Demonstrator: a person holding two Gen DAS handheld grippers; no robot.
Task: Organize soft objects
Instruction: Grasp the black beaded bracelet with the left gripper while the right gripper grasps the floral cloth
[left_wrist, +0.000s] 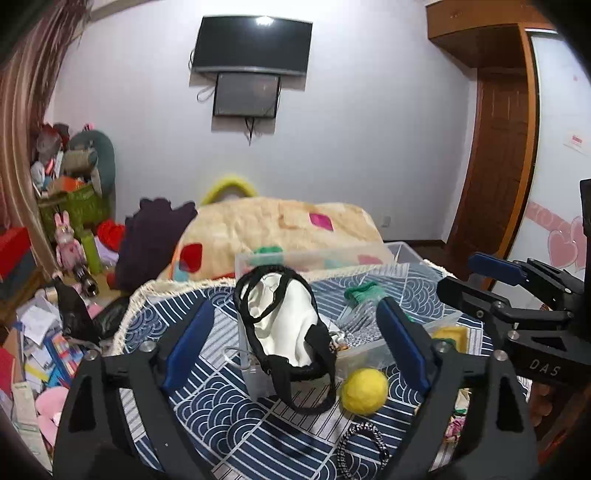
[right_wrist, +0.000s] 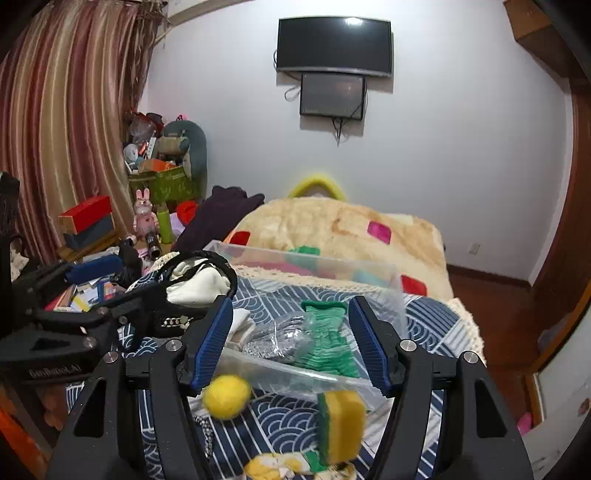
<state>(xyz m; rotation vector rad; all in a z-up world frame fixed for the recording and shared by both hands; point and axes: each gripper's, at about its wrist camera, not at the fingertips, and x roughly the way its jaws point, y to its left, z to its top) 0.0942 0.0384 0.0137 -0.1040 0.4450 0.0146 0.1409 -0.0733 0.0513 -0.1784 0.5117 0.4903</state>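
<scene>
A yellow felt ball (left_wrist: 364, 394) lies on the blue patterned cloth (left_wrist: 221, 406), also in the right wrist view (right_wrist: 227, 396). A white bag with black straps (left_wrist: 286, 332) hangs over the corner of a clear plastic box (left_wrist: 369, 347). The box (right_wrist: 317, 373) holds a green knit cloth (right_wrist: 328, 339) and a silvery item (right_wrist: 280, 338). A yellow-green sponge (right_wrist: 341, 426) stands on edge below the box. My left gripper (left_wrist: 295, 343) is open around the bag. My right gripper (right_wrist: 290, 347) is open and empty above the box's near wall.
A black-and-white cord (left_wrist: 364, 443) lies near the front edge. A yellow-white soft item (right_wrist: 280, 467) lies by the sponge. A beige quilt (right_wrist: 340, 229) covers the bed behind. Clutter and boxes (right_wrist: 88, 221) fill the floor at left.
</scene>
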